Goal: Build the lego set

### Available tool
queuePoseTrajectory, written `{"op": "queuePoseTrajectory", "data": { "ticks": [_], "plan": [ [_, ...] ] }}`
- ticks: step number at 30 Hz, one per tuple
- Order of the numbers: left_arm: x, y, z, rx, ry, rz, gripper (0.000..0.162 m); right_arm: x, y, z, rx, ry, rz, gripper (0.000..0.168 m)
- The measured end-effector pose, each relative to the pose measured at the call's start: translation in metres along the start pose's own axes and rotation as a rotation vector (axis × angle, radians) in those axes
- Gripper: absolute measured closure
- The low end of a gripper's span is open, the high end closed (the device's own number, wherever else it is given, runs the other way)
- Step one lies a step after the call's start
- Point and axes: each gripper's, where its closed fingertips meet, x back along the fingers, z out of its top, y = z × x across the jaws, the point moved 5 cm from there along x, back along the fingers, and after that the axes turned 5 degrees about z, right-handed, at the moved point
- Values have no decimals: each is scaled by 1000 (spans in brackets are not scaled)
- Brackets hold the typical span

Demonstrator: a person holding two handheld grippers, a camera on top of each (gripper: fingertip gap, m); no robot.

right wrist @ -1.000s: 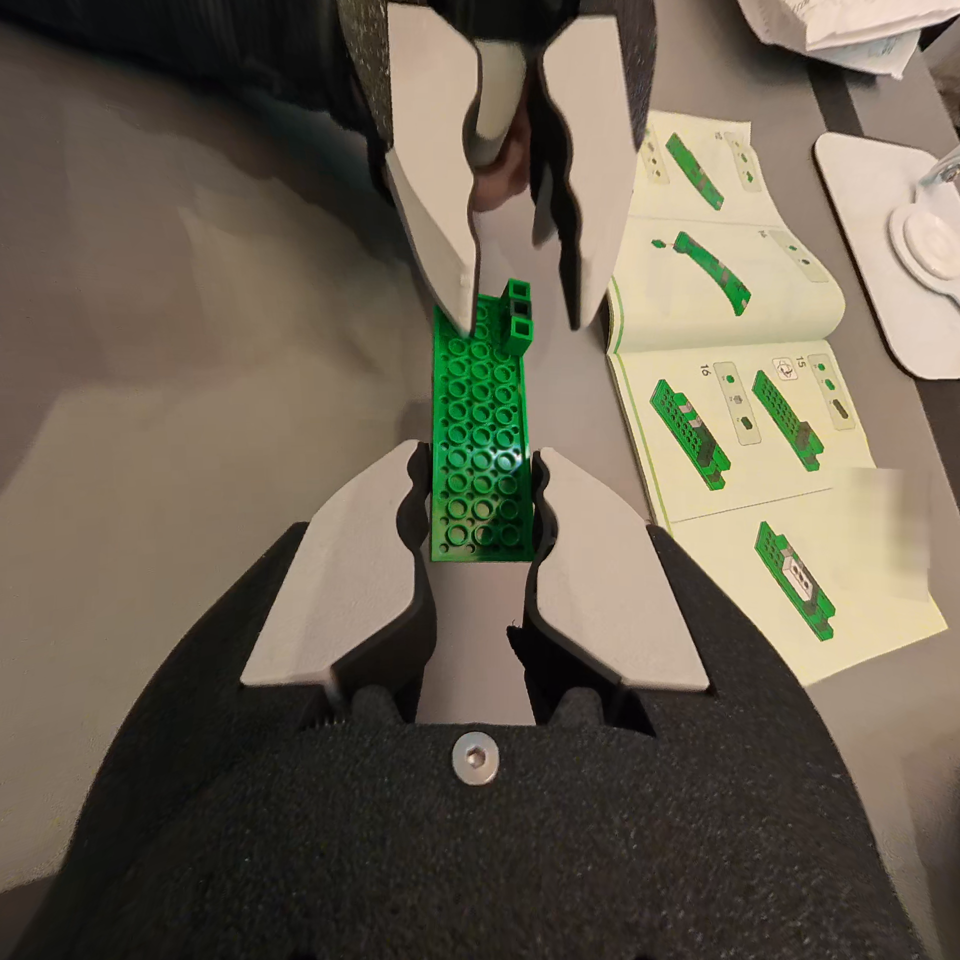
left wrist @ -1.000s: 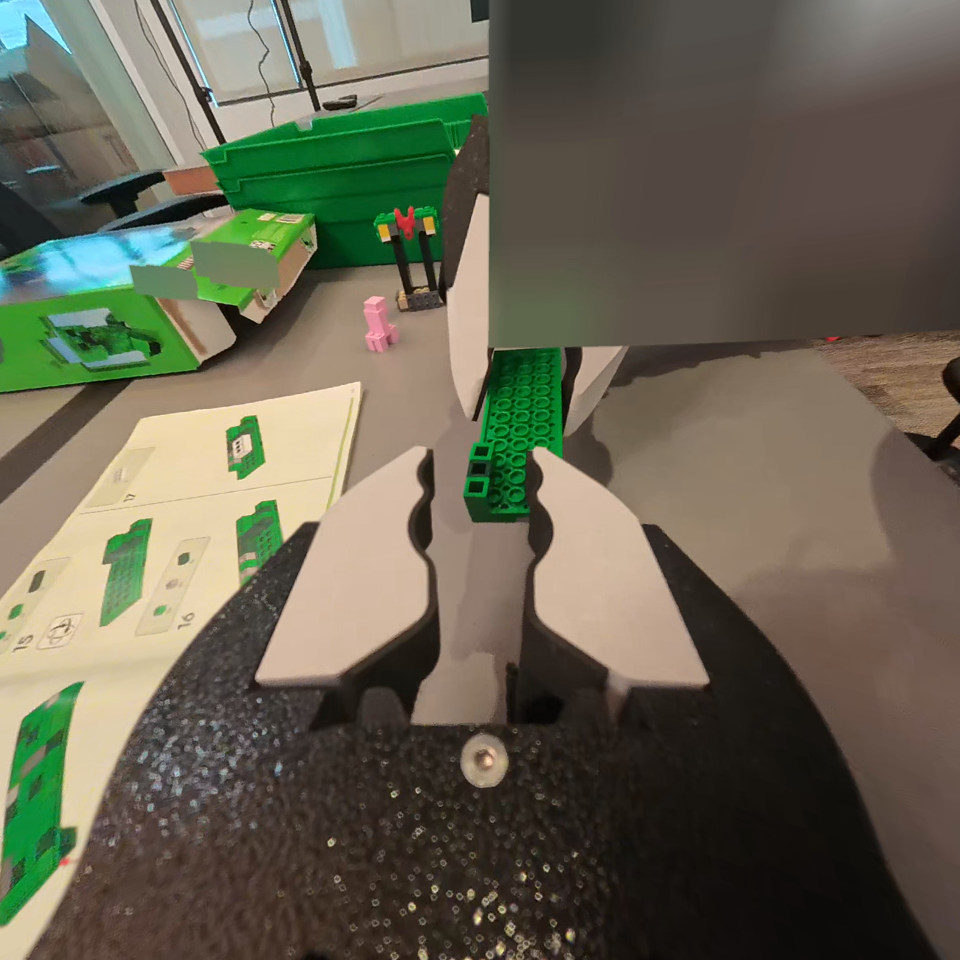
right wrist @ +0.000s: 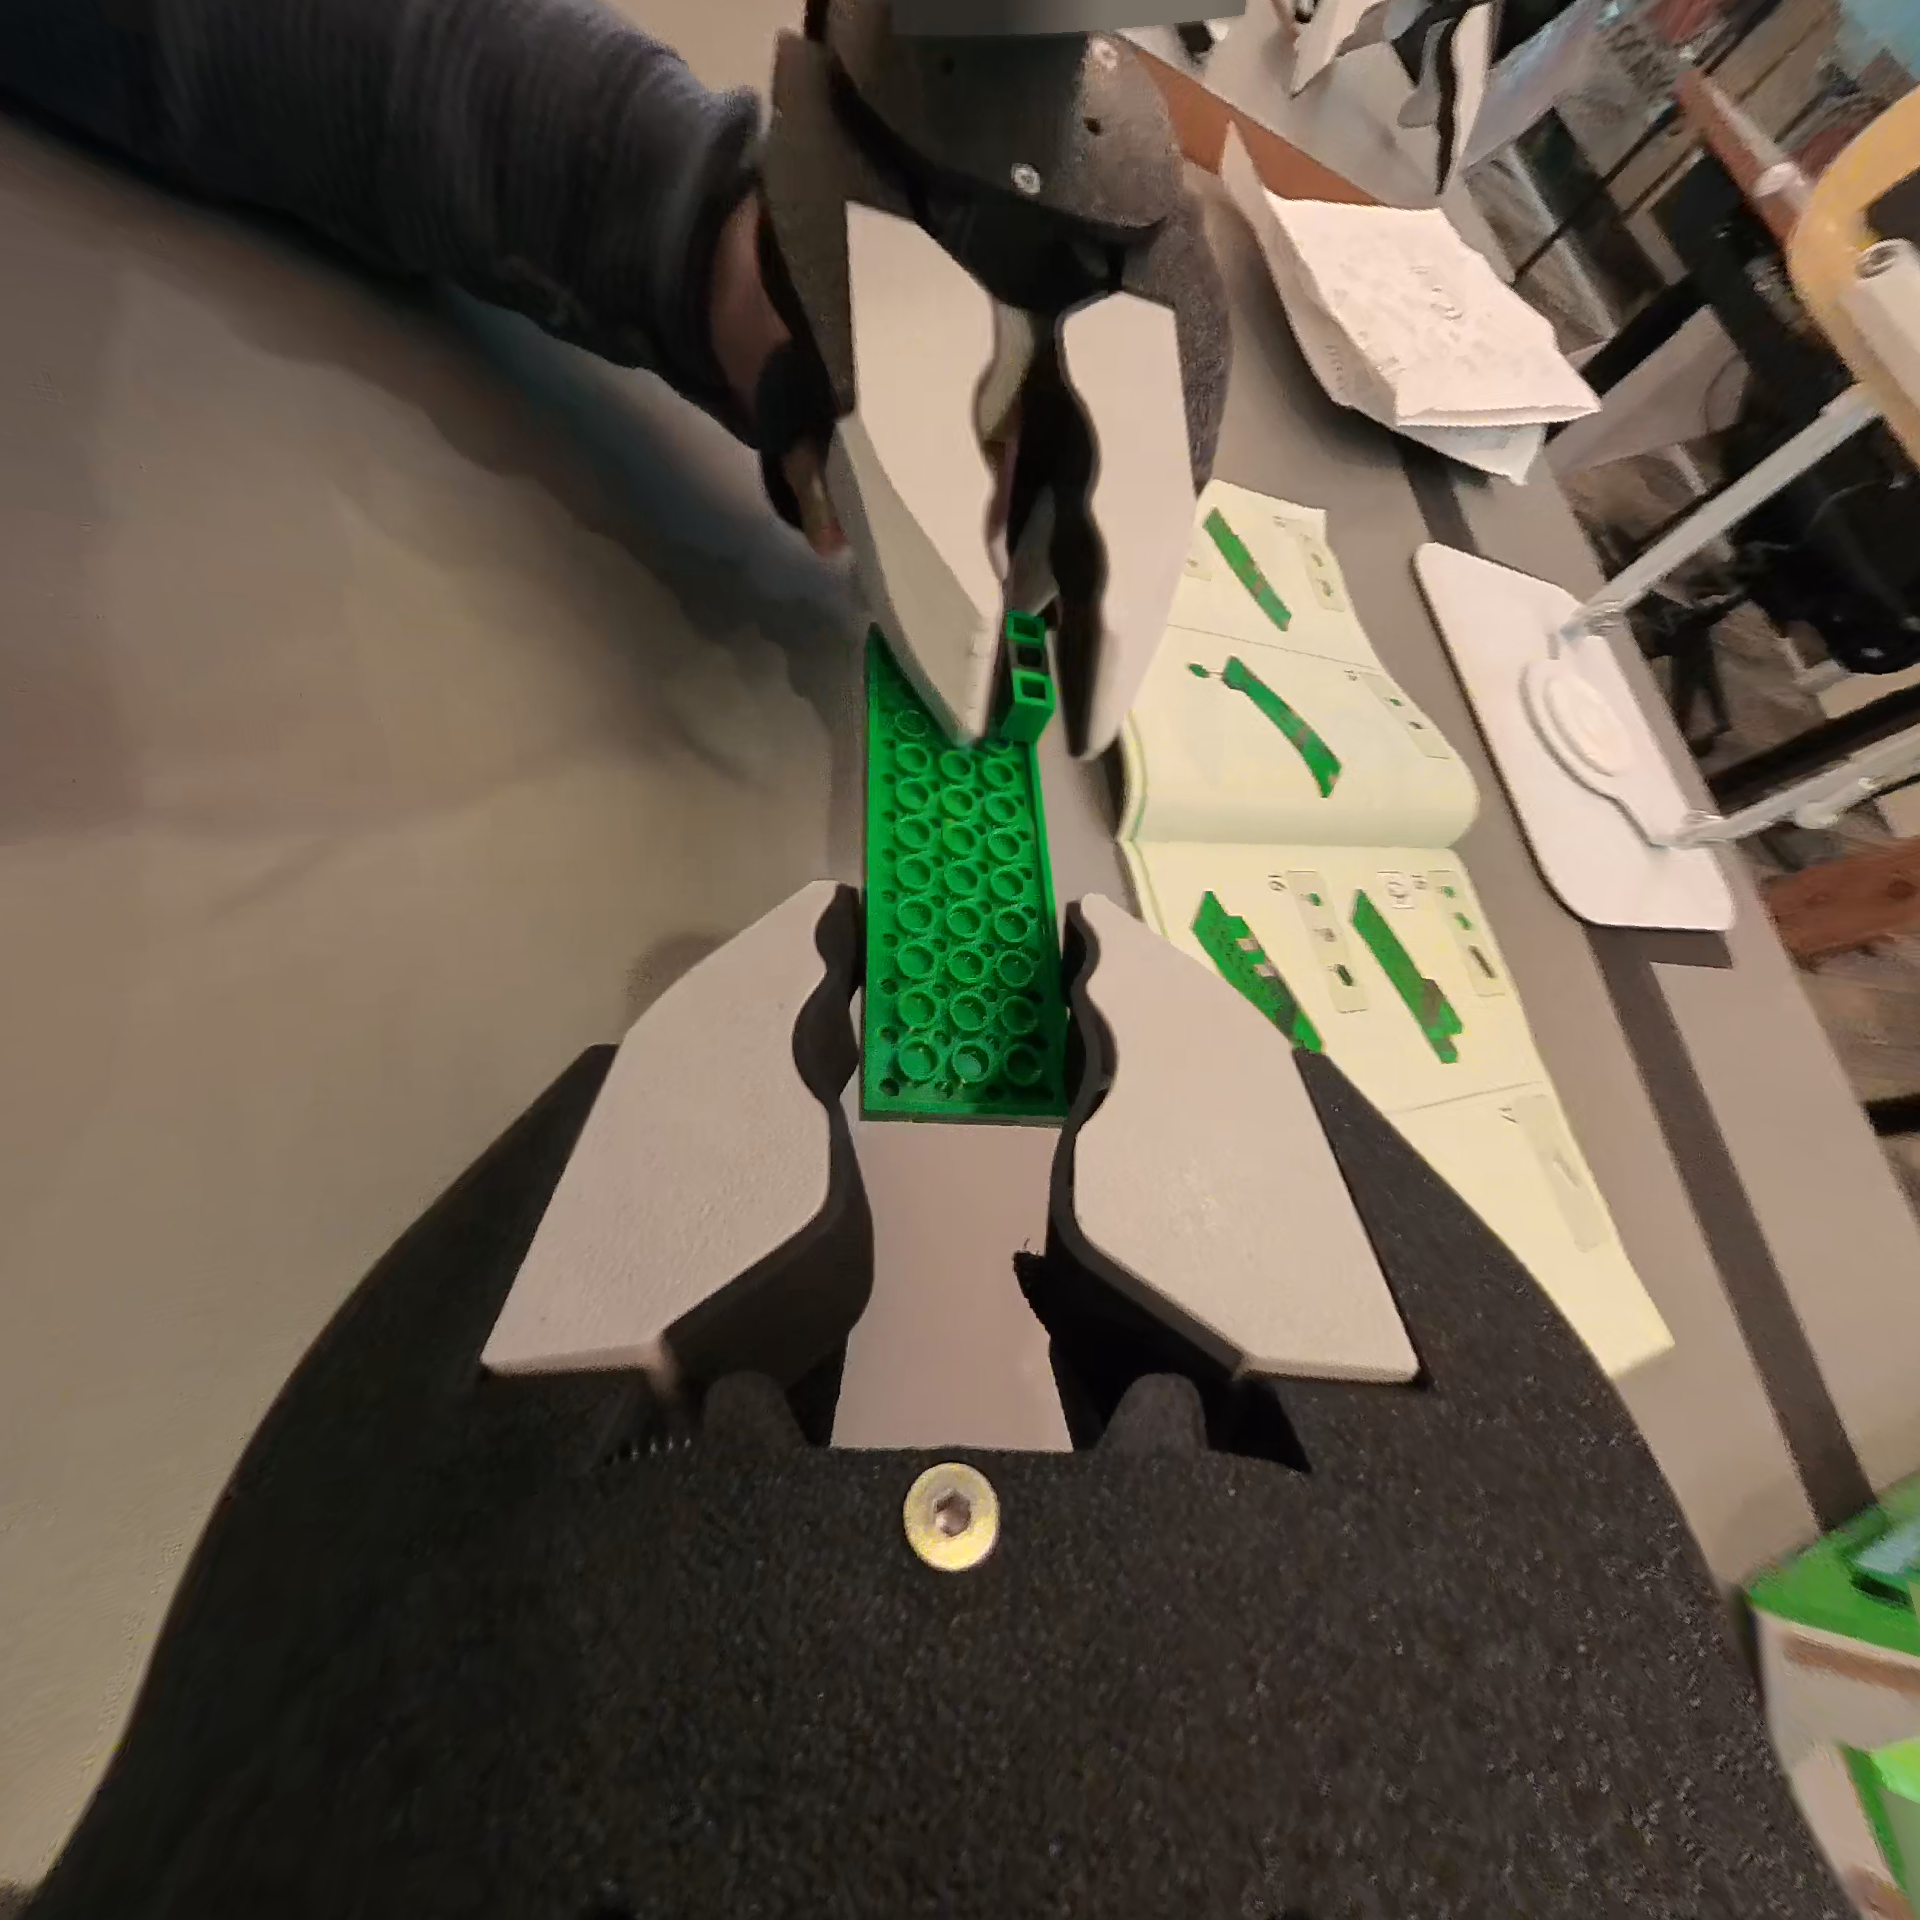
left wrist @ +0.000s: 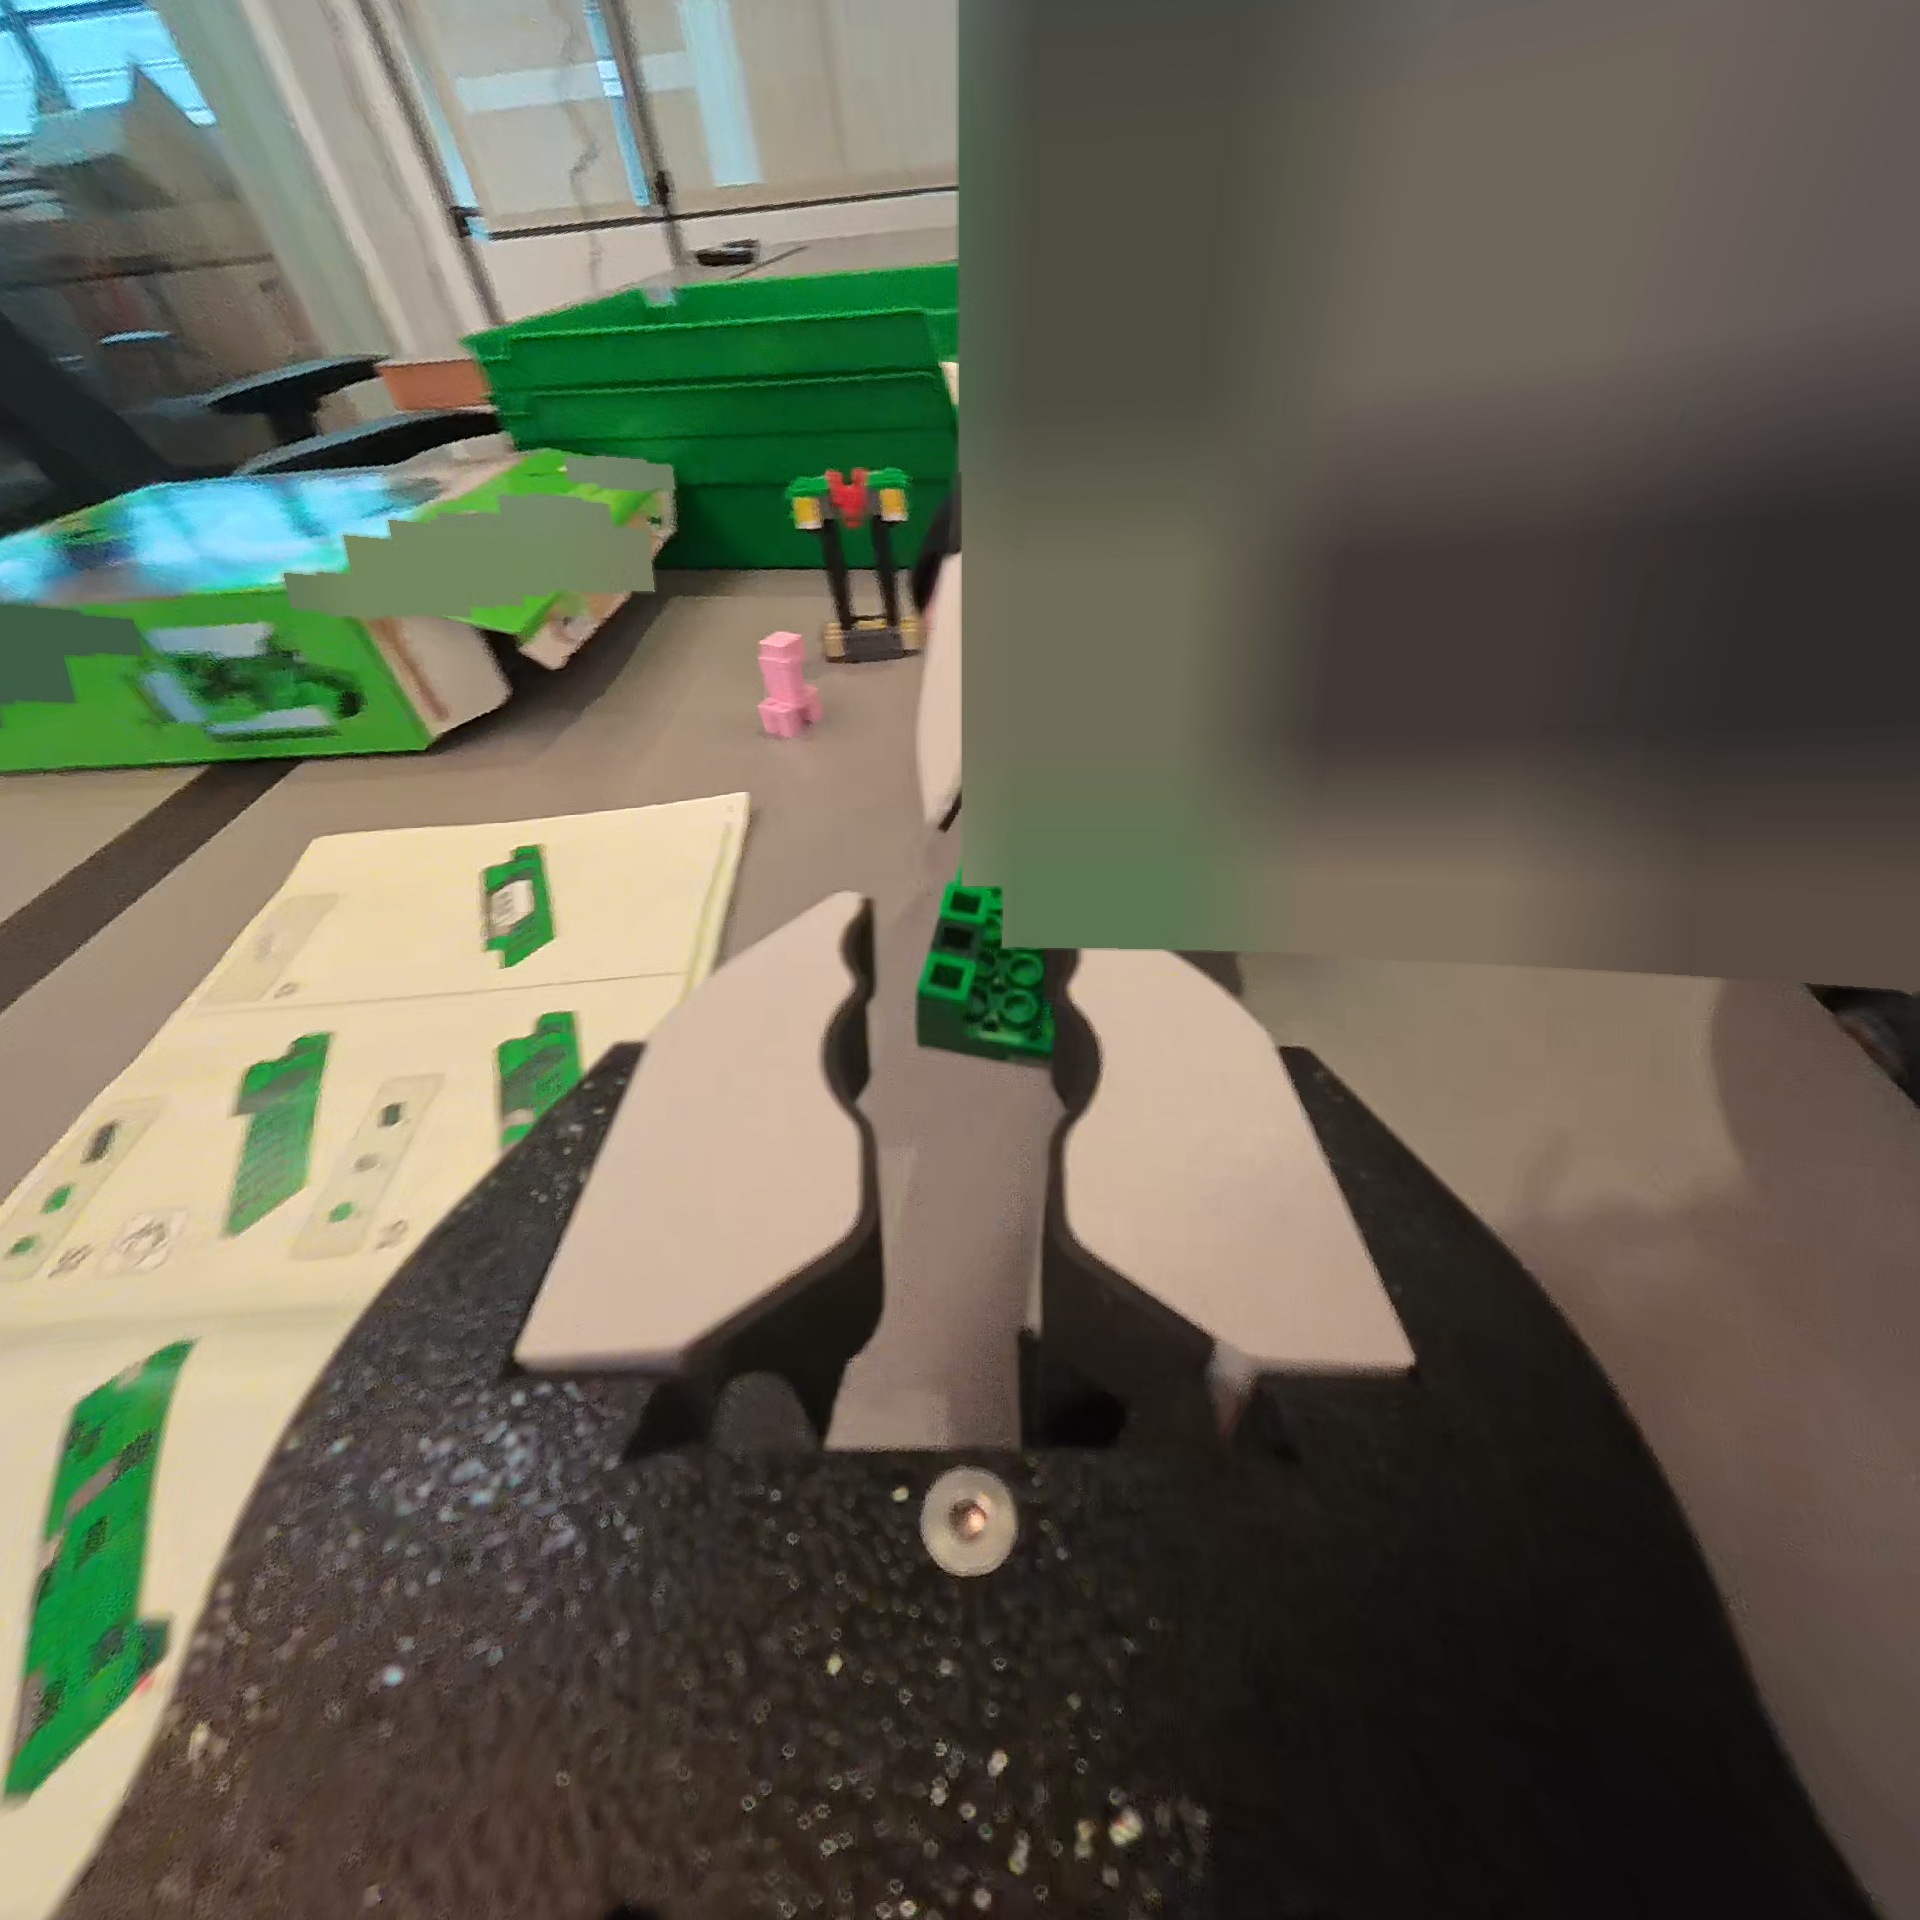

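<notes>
Your left gripper has lifted, jaws apart around the small brick. Right gripper clamps the green plate; pull skewed and the brick pops off.

The right tool has its two grey fingers closed against the sides of what it holds. The left tool points toward it from the opposite side, tilted down, its fingers a little apart. A dark sleeve shows behind the left tool.
</notes>
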Motion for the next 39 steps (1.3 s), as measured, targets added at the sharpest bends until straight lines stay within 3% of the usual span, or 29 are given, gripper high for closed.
{"op": "queuePoseTrajectory", "data": {
  "ticks": [1, 7, 14, 21, 33, 35, 37, 39],
  "plan": [
    [1, -5, 2, 19, 4, 51, 126, 1, 3, 0, 12, -7, -43, 132],
    [20, -32, 20, 53, 107, 596, 122, 2, 26, 5, 35, -46, -356, 132],
    [6, -23, 37, -88, 122, 768, 122, -4, 33, 17, 129, -149, -649, 132],
    [5, -27, 43, -73, 163, 792, 128, 0, 34, 27, 164, -160, -777, 132],
    [5, -28, 50, -53, 201, 785, 136, -6, 27, 33, 276, -201, -814, 132],
    [6, -28, 50, -50, 204, 747, 136, -6, 27, 31, 278, -193, -800, 132],
    [11, -26, 54, -80, 218, 677, 121, -6, 24, 30, 319, -170, -744, 132],
    [17, -26, 56, -89, 198, 539, 118, -5, 16, 27, 395, -137, -668, 131]
  ]
}}
